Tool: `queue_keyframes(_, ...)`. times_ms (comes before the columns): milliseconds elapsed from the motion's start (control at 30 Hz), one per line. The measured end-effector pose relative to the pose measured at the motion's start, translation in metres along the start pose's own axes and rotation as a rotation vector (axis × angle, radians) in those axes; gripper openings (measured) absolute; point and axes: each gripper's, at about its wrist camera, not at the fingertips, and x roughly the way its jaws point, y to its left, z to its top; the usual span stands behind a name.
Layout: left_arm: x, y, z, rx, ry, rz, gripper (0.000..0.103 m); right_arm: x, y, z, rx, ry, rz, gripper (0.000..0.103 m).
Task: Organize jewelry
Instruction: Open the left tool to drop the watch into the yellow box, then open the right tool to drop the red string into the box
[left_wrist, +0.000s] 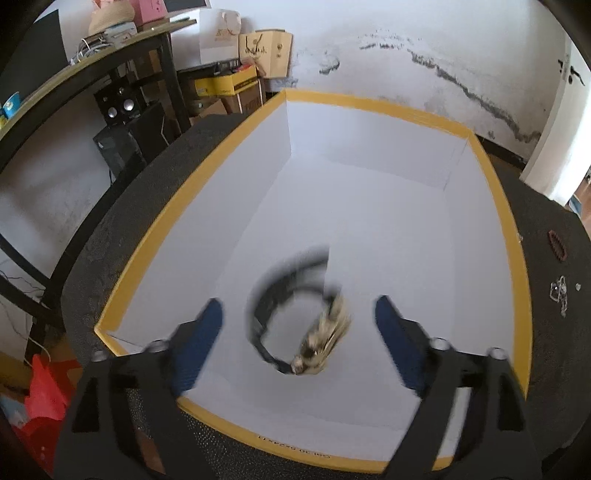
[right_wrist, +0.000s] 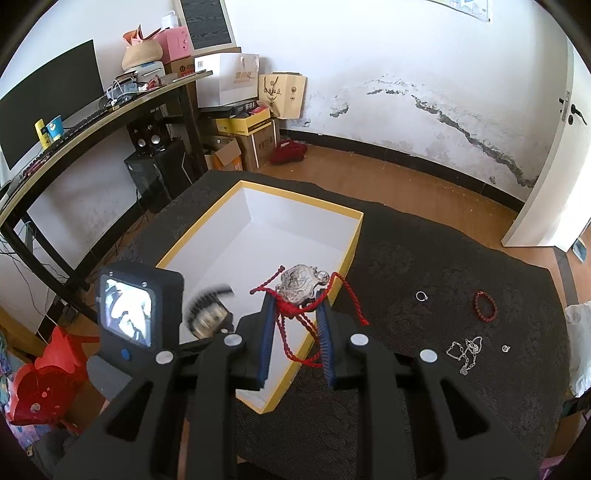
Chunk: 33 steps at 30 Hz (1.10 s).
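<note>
Black and gold, a blurry watch with a dark strap (left_wrist: 295, 317) is dropping into the white box with the yellow rim (left_wrist: 369, 99), right between the wide-apart blue fingers of the left gripper (left_wrist: 299, 325), which is holding nothing. The right gripper (right_wrist: 297, 310) is pinching a silver carved pendant on a red twisted cord (right_wrist: 301, 284) over the box's near edge. On the dark bumpy table cover (right_wrist: 424, 258) beside the box are lying a small silver ring (right_wrist: 421, 295), a red bead bracelet (right_wrist: 485, 305) and a silver chain (right_wrist: 466, 350). I think the loose red cord could be catching on the box rim, so the pendant might be landing outside.
</note>
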Motion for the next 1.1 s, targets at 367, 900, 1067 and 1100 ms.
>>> queue_keyframes(367,-0.002,0.010,-0.003,-0.028,0.005,-0.003,0.094,0.066,0.006,0.017,0.026,0.082,0.032,0.022)
queue_keyframes(900,-0.004,0.006,-0.012,0.063,-0.019,0.046,0.094,0.211,0.031,0.031,-0.018,0.344,0.015,0.022)
queue_keyframes(1067,-0.003,0.006,-0.011,0.056,-0.018,0.042,0.094,0.223,0.036,0.032,-0.035,0.365,0.005,0.022)
queue_keyframes(1100,-0.004,0.006,-0.012,0.057,-0.018,0.042,0.094,0.223,0.037,0.032,-0.041,0.362,-0.001,0.022)
